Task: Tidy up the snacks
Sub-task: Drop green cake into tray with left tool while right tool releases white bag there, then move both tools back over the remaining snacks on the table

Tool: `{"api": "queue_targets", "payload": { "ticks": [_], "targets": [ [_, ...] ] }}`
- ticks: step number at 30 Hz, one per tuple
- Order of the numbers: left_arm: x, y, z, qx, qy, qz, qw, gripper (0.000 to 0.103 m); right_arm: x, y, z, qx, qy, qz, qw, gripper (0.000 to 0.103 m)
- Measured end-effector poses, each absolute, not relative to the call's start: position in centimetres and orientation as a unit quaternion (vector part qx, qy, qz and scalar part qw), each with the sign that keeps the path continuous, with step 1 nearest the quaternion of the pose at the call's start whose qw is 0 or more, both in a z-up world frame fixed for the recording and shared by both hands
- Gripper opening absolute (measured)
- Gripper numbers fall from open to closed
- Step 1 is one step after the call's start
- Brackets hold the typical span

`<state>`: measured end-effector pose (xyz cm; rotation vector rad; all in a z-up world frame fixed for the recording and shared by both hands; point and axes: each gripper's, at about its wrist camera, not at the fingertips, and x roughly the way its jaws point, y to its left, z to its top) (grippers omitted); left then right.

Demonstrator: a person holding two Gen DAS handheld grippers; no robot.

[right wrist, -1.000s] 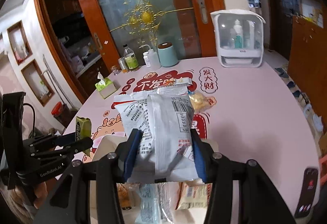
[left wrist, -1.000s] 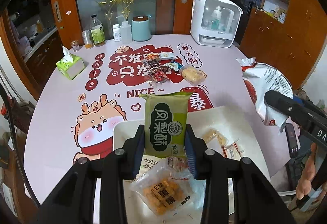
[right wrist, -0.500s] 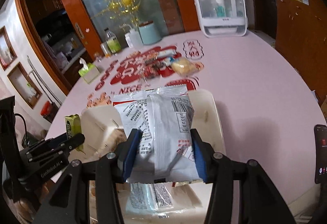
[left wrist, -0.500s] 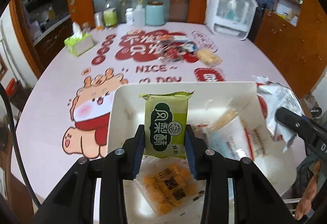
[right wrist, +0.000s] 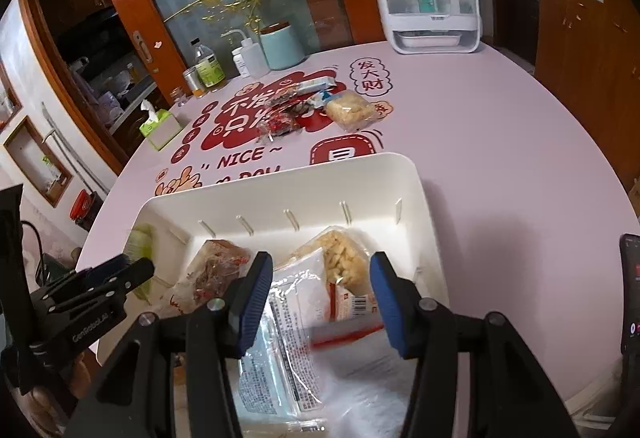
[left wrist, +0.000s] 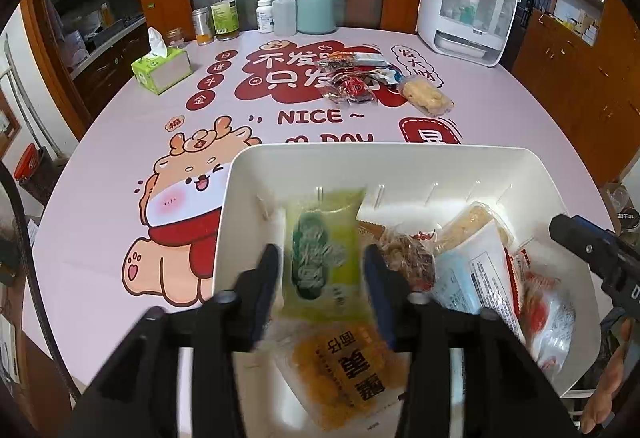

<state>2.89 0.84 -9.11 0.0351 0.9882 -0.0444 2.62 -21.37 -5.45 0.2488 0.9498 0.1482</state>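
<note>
"NICE~" tablecloth (left wrist: 320,116) behind white bin (left wrist: 400,162); both claws open.

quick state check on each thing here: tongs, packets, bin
left tongs: open, green packet blurred between them
right tongs: open, holding nothing
white bin: on table, part filled with snacks
loose snacks: on table beyond bin

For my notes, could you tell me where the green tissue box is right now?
In the left wrist view the green tissue box sits on the table's far left side, just in front of the bottles by the door.
</note>
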Motion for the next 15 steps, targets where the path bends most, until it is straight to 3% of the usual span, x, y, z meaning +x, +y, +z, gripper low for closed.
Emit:
{"api": "queue_targets", "payload": {
  "ticks": [2,3,15],
  "targets": [
    [2.8,0.8,-8.8,0.019,0.463,-0.014,0.886,0.083,2.6,-21.2,-5.4,0.114,0.455,0.069,0.881,0.051],
    [2.7,0.8,-8.5,0.019,0.455,-0.01,0.89,0.086,2.6,-21.1,-5.4,0.11,0.454,0.067,0.882,0.051],
    [2.6,0.5,-7.7,0.037,0.439,-0.005,0.898,0.088,2.9,-20.7,-5.7,0.105,0.461,0.074,0.878,0.051]
  ]
}}
